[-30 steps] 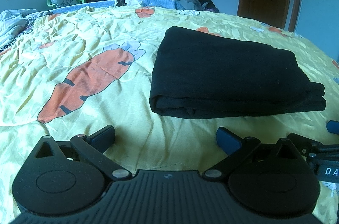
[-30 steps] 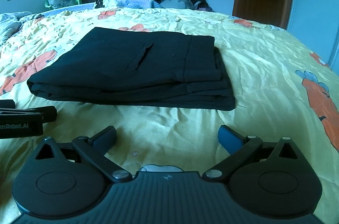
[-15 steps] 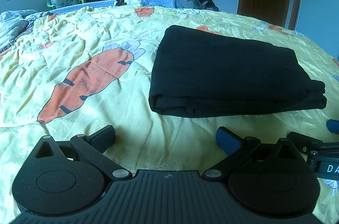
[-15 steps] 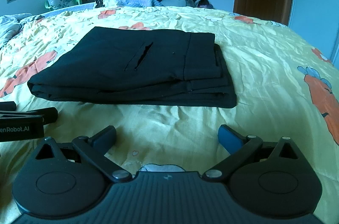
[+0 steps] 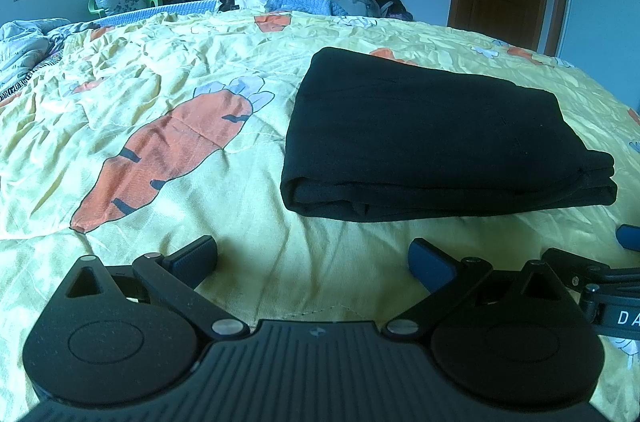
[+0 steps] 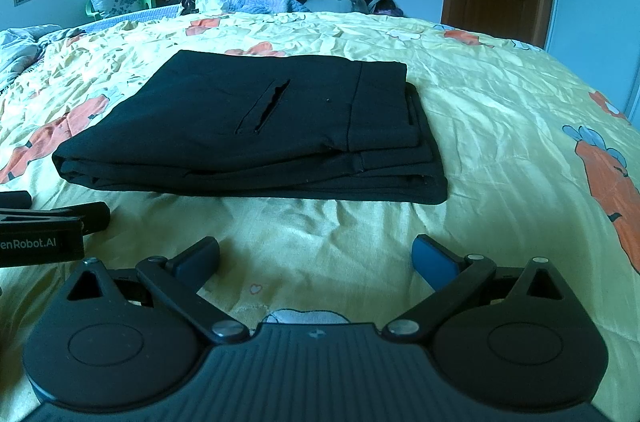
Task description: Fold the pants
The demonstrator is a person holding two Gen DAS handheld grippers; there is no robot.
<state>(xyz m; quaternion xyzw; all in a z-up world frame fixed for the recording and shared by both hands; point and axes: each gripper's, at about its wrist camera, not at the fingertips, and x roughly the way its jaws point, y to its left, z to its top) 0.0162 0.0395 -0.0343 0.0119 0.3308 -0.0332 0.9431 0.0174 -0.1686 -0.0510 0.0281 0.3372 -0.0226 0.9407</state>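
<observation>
Jaws of both grippers spread empty, folded pants [image 6: 256, 138] on bedspread [image 6: 500, 126]

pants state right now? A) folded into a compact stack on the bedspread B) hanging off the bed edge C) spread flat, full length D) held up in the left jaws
A: the black pants lie as a layered rectangle on the yellow bedspread, and the left gripper and right gripper sit short of it, jaws open and empty.
</observation>
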